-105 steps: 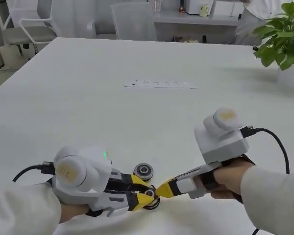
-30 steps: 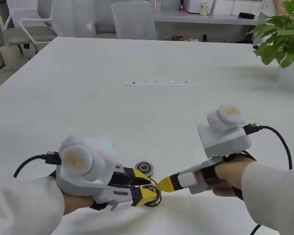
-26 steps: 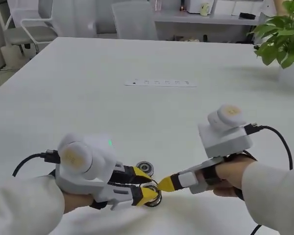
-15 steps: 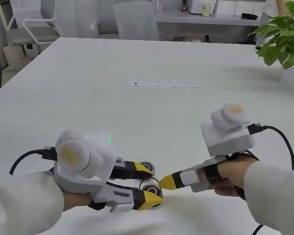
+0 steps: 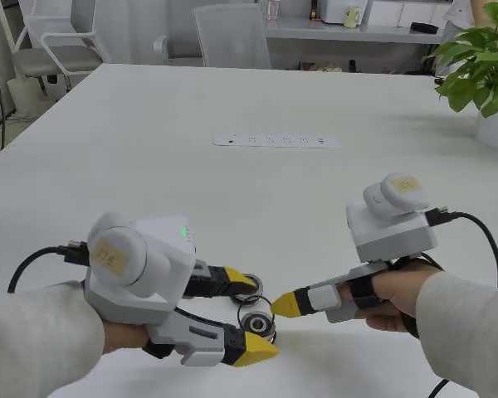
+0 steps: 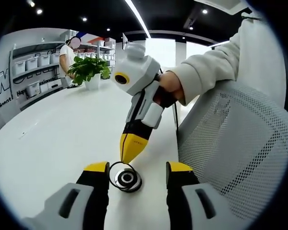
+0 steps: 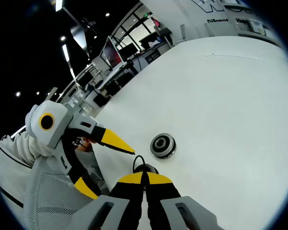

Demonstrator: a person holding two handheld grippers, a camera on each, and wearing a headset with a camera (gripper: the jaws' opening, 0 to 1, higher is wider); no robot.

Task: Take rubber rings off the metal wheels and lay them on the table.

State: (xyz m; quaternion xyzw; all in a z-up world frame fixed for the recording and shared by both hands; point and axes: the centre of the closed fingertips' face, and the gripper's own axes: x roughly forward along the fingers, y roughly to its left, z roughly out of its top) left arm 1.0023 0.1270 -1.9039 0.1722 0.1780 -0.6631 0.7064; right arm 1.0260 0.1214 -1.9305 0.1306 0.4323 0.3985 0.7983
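Rubber ring (image 6: 121, 163) is the thing I work on: a thin black loop, partly pulled off one metal wheel (image 5: 256, 323) that lies at the near edge of the table (image 5: 232, 191). The loop is so fine that in the head view I can hardly follow it, and I cannot tell how much of it sits on the wheel.

The table is large, white and matt. Far across it lies a white power strip (image 5: 276, 141). Behind are a grey chair (image 5: 230, 35) and shelves, and at the far right corner stands a green plant (image 5: 481, 62), cut by the frame. In the left gripper view a grey mesh surface (image 6: 230, 143) rises at the right; I cannot say for sure what it is.

The left gripper (image 5: 253, 317) lies low, pointing right. Its yellow-tipped jaws stand wide apart, one on each side of the wheel, and I see a gap on both sides. The hand that holds it is almost hidden under the white body, and the sleeve is cut off.

The right gripper (image 5: 280, 305) comes in from the right, tilted down, with its black cable (image 5: 481, 236) behind. Its jaws are pressed together, and the loop rises from just at their tip, so it seems pinched there. The right hand (image 5: 390, 294) wraps the handle.

A second wheel (image 7: 163, 145) lies just beside the first, with its black ring on it. In the head view the left gripper's far jaw covers most of it.
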